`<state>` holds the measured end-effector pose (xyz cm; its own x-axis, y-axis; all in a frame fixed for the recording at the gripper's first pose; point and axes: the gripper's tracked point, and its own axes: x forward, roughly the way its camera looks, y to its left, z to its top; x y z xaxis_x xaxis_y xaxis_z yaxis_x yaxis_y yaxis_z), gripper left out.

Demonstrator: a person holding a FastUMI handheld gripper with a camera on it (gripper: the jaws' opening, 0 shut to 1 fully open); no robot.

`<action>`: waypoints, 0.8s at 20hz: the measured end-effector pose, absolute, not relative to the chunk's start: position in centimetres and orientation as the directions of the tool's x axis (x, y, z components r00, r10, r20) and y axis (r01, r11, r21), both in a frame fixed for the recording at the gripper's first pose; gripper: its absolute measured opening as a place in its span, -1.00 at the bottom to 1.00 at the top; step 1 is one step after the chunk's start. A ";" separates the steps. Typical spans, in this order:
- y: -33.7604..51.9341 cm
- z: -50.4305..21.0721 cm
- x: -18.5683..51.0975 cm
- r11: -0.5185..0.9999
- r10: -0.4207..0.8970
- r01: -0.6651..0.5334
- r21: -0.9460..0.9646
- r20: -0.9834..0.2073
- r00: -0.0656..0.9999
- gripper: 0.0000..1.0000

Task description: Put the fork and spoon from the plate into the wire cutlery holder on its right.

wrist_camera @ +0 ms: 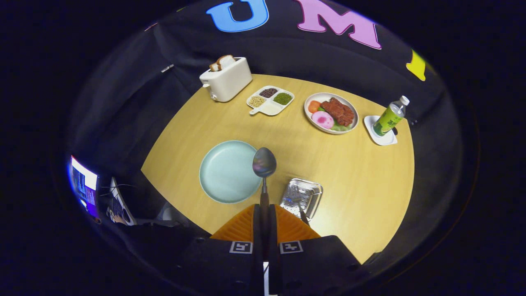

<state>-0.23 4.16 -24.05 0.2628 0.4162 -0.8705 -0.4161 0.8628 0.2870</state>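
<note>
My gripper (264,213) is shut on the spoon's handle, held high above the table. The spoon (264,164) points forward from between my fingers, its dark shiny bowl hanging over the right rim of the pale green plate (224,172). The plate lies bare below and to the left of the fingers. Just right of the fingers stands the perforated metal cutlery holder (302,196), seen from above, with a dark handle (303,214) sticking out of it that looks like the fork's.
On the round wooden table (361,181) beyond: a white toaster (226,79) with bread, a divided dish of beans (270,100), a plate of food (331,113), a green bottle (390,117) on a white coaster. A lit screen (84,185) sits off the table at left.
</note>
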 end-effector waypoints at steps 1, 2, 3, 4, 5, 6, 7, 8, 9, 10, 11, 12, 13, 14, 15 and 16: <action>3.1 -24.2 -0.6 0.864 0.401 -0.418 0.279 -0.884 0.238 -0.82; 2.2 -24.6 -1.0 0.866 0.385 -0.420 0.272 -0.899 0.211 -0.81; 1.6 -25.0 -1.5 0.863 0.369 -0.429 0.266 -0.913 0.176 -0.82; 0.8 -25.6 -2.0 0.860 0.348 -0.440 0.258 -0.928 0.137 -0.81; 0.2 -26.3 -2.1 0.860 0.324 -0.448 0.244 -0.940 0.110 -0.82; -0.4 -27.1 -2.2 0.856 0.302 -0.458 0.239 -0.951 0.067 -0.81; -0.6 -27.8 -2.5 0.853 0.285 -0.462 0.241 -0.958 0.025 -0.82; -0.8 -28.5 -2.4 0.853 0.267 -0.465 0.238 -0.964 -0.003 -0.81; -0.9 -29.1 -2.2 0.852 0.250 -0.466 0.237 -0.968 -0.035 -0.82; -0.8 -29.6 -1.9 0.854 0.239 -0.461 0.240 -0.969 -0.062 -0.82; -0.6 -30.1 -1.6 0.859 0.228 -0.449 0.246 -0.969 -0.094 -0.81; -0.4 -30.6 -1.3 0.862 0.216 -0.444 0.244 -0.970 -0.115 -0.81; -0.3 -31.0 -0.8 0.864 0.200 -0.443 0.238 -0.971 -0.130 -0.82; -0.1 -31.3 -0.5 0.865 0.185 -0.445 0.230 -0.972 -0.144 -0.82; 0.1 -31.6 -0.4 0.862 0.172 -0.451 0.230 -0.971 -0.165 -0.81; 0.4 -31.8 -0.3 0.863 0.167 -0.448 0.232 -0.970 -0.179 -0.82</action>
<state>-0.27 0.39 -31.83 -0.1790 0.1673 -0.9695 -0.4483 0.8633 0.2318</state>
